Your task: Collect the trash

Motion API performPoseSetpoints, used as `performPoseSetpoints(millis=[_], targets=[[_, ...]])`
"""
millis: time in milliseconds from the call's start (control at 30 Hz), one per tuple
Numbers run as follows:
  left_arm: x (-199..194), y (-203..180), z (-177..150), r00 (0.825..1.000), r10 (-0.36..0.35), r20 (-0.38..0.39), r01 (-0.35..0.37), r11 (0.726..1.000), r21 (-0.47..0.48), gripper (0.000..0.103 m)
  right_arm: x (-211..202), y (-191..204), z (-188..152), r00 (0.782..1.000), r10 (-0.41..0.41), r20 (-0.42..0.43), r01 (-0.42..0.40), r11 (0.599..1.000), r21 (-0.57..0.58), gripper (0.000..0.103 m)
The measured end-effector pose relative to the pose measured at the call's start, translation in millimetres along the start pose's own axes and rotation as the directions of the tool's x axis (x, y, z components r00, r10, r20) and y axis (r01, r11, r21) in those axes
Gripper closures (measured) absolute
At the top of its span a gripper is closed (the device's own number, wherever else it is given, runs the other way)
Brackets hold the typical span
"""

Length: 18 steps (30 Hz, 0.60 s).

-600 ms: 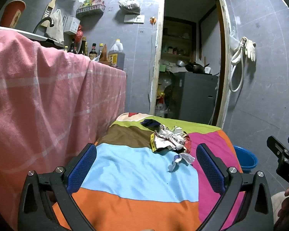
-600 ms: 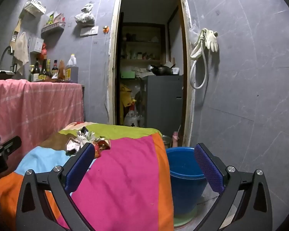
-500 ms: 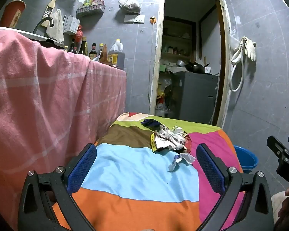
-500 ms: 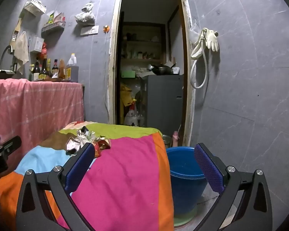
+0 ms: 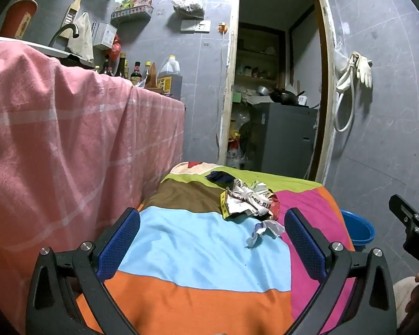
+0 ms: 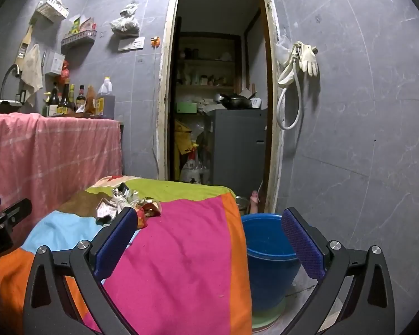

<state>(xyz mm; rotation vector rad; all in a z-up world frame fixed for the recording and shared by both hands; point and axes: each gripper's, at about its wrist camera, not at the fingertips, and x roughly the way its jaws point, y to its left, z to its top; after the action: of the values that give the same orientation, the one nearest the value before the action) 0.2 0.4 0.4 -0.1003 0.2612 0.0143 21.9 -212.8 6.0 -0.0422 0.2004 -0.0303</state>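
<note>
1. We are holding the left gripper [image 5: 211,240] over the near end of the striped cloth [image 5: 198,240] covering the surface; its fingers are standing wide apart, gripping nothing.
2. We are holding the right gripper [image 6: 208,240] further right, near the cloth's right edge; its fingers are likewise spread wide and empty.
3. The trash pile [image 5: 248,199] of crumpled wrappers and paper is lying toward the far end of the cloth, well ahead of both grippers.
4. One loose paper scrap [image 5: 264,230] is sitting just nearer than the pile.
5. A blue bucket [image 6: 268,248] is standing on the floor just right of the surface, looking empty.
6. We are judging collection as not yet begun: every piece is awaiting pickup.
</note>
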Motion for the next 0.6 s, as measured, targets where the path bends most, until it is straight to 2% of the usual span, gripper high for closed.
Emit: performPoseSetpoints(millis=[600], targets=[[4.0,6.4,-8.1,1.000,0.001,0.000,-0.001,1.000,0.000,0.002,2.8,8.0,-2.8,1.000,0.008,0.007,-0.008,1.000,-0.008,0.000]])
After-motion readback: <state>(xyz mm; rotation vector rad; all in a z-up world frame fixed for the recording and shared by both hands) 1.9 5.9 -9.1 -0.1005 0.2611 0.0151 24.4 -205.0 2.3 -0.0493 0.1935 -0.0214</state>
